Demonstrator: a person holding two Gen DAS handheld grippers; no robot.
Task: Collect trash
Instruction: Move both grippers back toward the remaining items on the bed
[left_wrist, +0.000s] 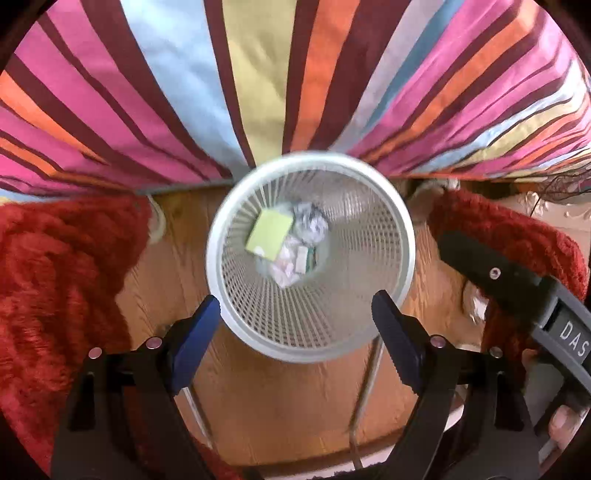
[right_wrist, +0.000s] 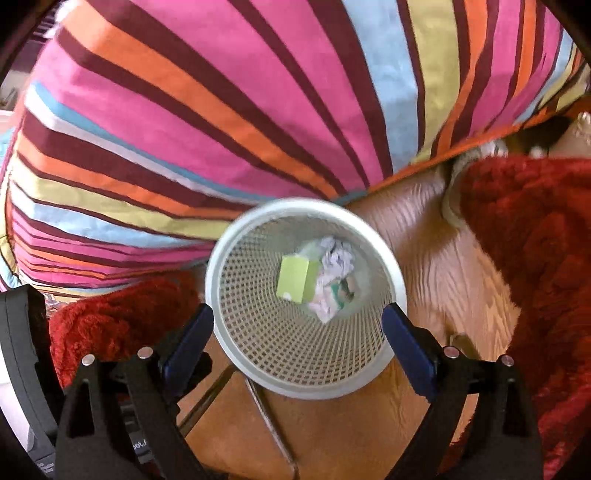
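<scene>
The white mesh bin (left_wrist: 310, 254) stands on a wooden floor (left_wrist: 280, 398) at the centre of both views, its rim just touching the hanging edge of a striped bedcover (left_wrist: 258, 81) at twelve o'clock. Down in the bin lie a yellow-green carton (left_wrist: 269, 236), crumpled white paper (left_wrist: 312, 223) and some paler scraps — these last too blurred to name.

The left gripper (left_wrist: 295, 314) hangs above the bin with its jaws wide and nothing between them. The right gripper (right_wrist: 297, 326) is likewise spread, empty, over the same bin (right_wrist: 306, 299), where the carton (right_wrist: 295, 280) and paper (right_wrist: 338, 260) show again.

Red shaggy rugs (left_wrist: 62, 273) flank the bin at nine and three o'clock. In the left wrist view a grey tool body crosses from three to five o'clock, a fingertip (left_wrist: 563, 422) cut off at the edge — the lettering on it is only partly readable. Thin metal rods (right_wrist: 273, 424) run across the floor at six o'clock, partly hidden behind the gripper frames. Everything is softened by motion blur.
</scene>
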